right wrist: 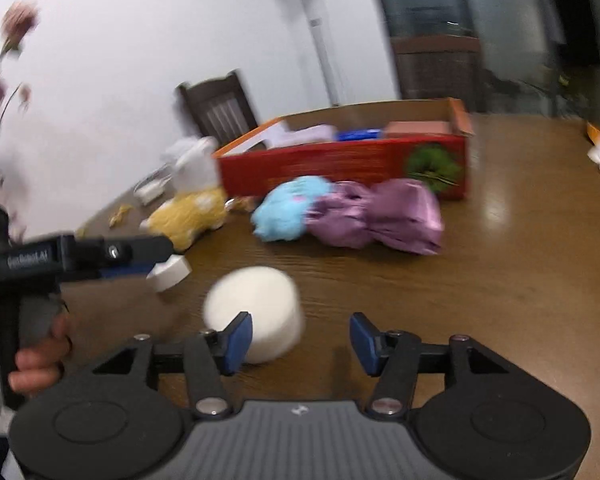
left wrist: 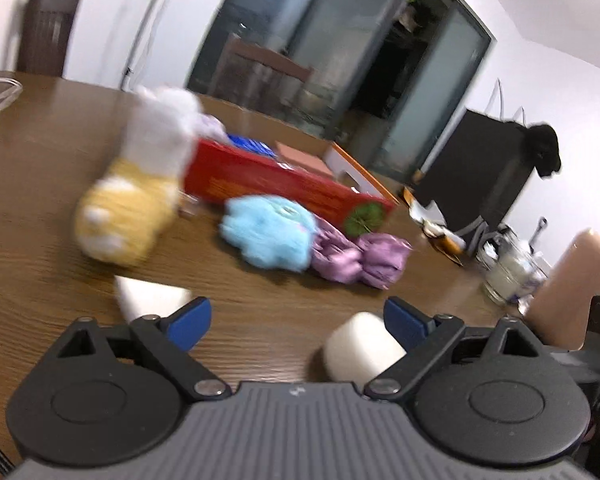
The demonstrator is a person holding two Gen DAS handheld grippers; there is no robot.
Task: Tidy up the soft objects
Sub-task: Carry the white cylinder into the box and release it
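Wood-grain desk (left wrist: 40, 240) under both grippers: left gripper (left wrist: 296, 320) has its jaws spread, empty, a white cylinder (left wrist: 360, 346) lying on its side by the right jaw. Right gripper (right wrist: 300, 338) jaws stand apart, the cylinder against the left jaw; beyond both lie yellow plush (right wrist: 192, 214), blue plush (right wrist: 288, 208), purple cloth (right wrist: 380, 216), end to end along a red box (right wrist: 340, 168).

Both views are taken low over the table (left wrist: 40, 208), angled downward; the red box (left wrist: 268, 184) ahead is shared.

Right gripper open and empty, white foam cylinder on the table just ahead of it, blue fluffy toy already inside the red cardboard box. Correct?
One thing is off: the blue fluffy toy is not inside the red cardboard box. It lies on the brown wooden table in front of the box, beside the purple satin bundle. The right wrist view shows it. The right gripper and white foam cylinder are as stated.
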